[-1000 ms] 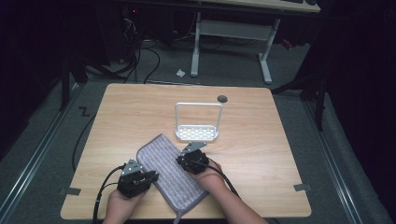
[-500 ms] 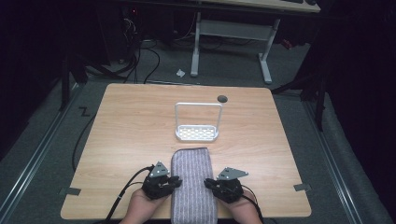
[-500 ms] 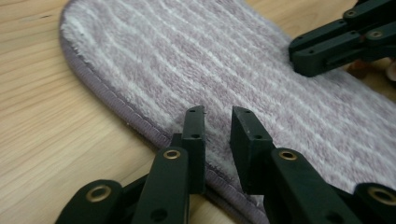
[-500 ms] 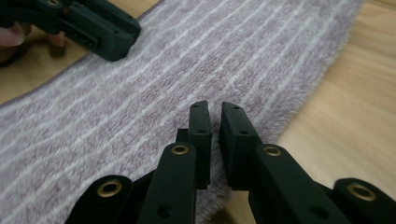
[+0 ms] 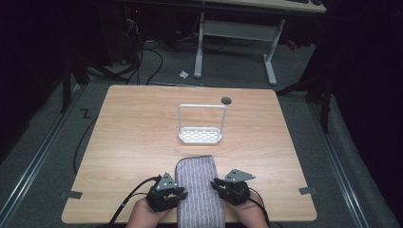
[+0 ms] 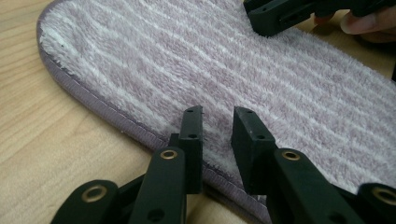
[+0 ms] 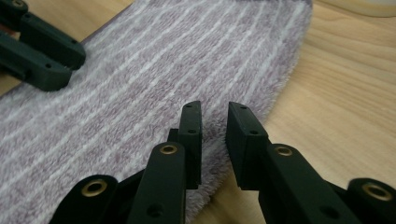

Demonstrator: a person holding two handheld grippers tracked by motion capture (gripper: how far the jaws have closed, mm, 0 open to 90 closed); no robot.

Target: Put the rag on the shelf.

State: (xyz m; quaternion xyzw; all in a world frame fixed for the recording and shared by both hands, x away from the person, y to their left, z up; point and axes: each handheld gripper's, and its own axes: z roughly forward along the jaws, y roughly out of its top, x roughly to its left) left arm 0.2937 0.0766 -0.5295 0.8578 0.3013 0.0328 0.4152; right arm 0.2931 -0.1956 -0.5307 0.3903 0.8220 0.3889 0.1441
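Down at the six o'clock edge of the wooden table (image 5: 133, 142), a striped purple-grey towel (image 5: 197, 190) is lying folded into a long strip, running from the near edge toward twelve o'clock. On either side of it a person's hands are holding the two grippers. Sitting at the towel's nine o'clock side, the left gripper (image 5: 177, 194) is pointing inward at it; in the left gripper view its jaws are standing slightly parted over the towel's bound hem, with a narrow gap between them and no cloth pinched in it. Sitting at the towel's three o'clock side, the right gripper (image 5: 217, 183) is doing the same; in the right gripper view its jaws are likewise slightly spread above the fluffy edge, gripping nothing. Each gripper view is also catching the other gripper's black jaws across the towel. Toward twelve o'clock from the towel, near the table's middle, a white wire rack (image 5: 201, 126) with a perforated base is standing upright, well apart from both grippers.
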